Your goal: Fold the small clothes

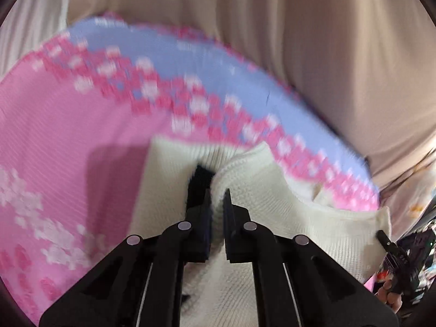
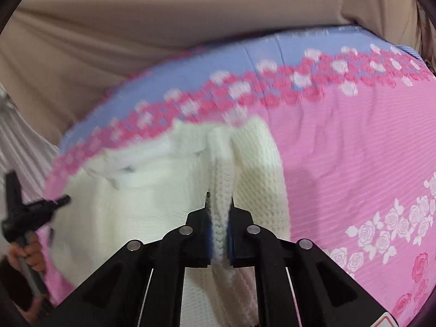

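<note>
The left gripper and right gripper each pinch a ridge of the white knit over the pink bedspread; move both evenly, keeping the edge taut.

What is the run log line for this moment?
left hand-held gripper: shut on white knit garment | right hand-held gripper: shut on it | pink bedspread beneath

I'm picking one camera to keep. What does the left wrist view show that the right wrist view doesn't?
Left only: the left claw pinching the white knit, and beige curtain folds behind.
Right only: the right claw shut on a knit fold, and white roses on the sheet.
Both: the knit on the pink sheet with its blue band.
</note>
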